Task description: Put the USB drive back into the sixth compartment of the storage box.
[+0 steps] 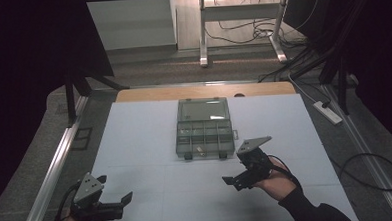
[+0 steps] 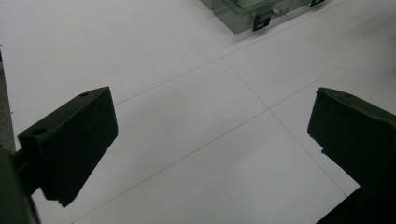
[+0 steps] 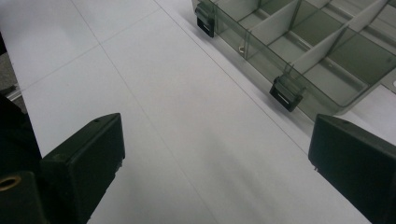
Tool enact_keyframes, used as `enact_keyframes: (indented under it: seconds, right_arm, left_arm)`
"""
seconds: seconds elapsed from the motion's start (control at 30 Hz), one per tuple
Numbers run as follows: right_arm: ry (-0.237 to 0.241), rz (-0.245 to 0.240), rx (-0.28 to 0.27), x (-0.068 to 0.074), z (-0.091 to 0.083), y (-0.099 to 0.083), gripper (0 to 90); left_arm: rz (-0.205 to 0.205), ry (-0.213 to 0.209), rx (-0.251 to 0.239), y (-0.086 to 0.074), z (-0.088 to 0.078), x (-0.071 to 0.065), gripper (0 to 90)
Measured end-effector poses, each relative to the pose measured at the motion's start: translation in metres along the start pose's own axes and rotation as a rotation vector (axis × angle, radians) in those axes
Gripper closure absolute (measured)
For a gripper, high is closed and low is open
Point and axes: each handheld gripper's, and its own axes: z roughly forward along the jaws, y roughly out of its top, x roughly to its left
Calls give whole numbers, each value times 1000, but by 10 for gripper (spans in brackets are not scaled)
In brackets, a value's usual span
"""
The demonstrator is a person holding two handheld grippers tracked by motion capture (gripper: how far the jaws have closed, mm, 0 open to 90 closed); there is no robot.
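A translucent grey compartment box [image 1: 205, 135] lies open in the middle of the white mat [image 1: 135, 143], its lid folded back on the far side. A small pale item [image 1: 201, 150] rests in a front compartment. My left gripper [image 1: 115, 190] is held low at the near left, open, with bare mat between its jaws; the left gripper view has it [image 2: 210, 144] aimed at the box's front corner [image 2: 252, 14]. My right gripper [image 1: 236, 171] hovers open just in front of the box's right side. Its own view [image 3: 215, 158] takes in the box's front wall [image 3: 261, 51] and two black latches [image 3: 286, 95].
A wooden table edge [image 1: 203, 91] runs behind the mat. A white power strip [image 1: 327, 112] and cables lie on the floor at the right. A metal rail [image 1: 56, 166] lines the left side. A desk frame [image 1: 240, 23] stands far back.
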Motion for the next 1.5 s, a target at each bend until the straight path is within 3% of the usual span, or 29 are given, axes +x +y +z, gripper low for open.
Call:
enact_keyframes:
  seconds: [0.87,0.93,1.0,1.5]
  right_arm:
    - [-34,31,1,-4,-20,-23,34]
    - [-38,39,0,-5,-23,-24,33]
    - [-41,40,-3,-5,-24,-25,32]
    - [-77,83,-25,-10,-45,-42,29]
  left_arm:
    - [-7,-5,-5,0,0,1,18]
    - [-41,-48,17,0,-1,2,24]
    - [-46,-55,23,0,-1,2,24]
    - [-47,-53,24,0,0,2,20]
